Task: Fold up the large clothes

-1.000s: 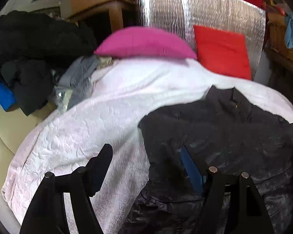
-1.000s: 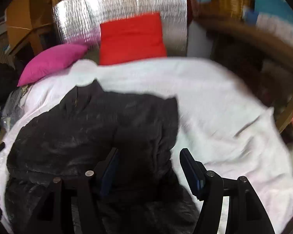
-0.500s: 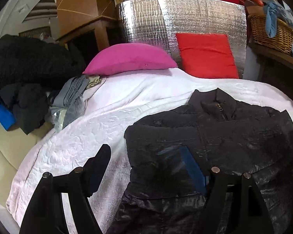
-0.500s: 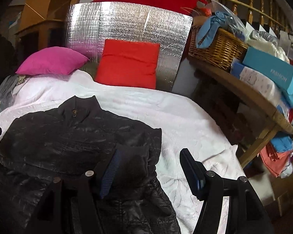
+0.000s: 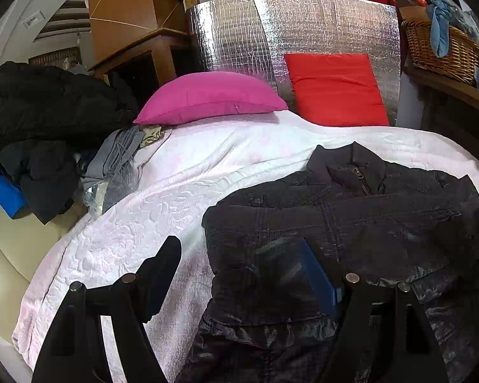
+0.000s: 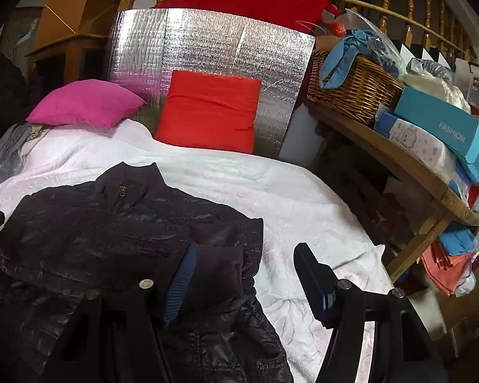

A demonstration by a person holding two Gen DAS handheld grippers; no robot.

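Black quilted zip-up jacket lies front up on my white textured bedspread, near its foot edge, collar toward the pillows. Both sleeves look folded in across the chest, so I judge the bottom-to-collar fold is left. My left gripper and right gripper hover above it, jaws apart, gripping nothing. Woven wicker basket on the side shelf holds blue cloth
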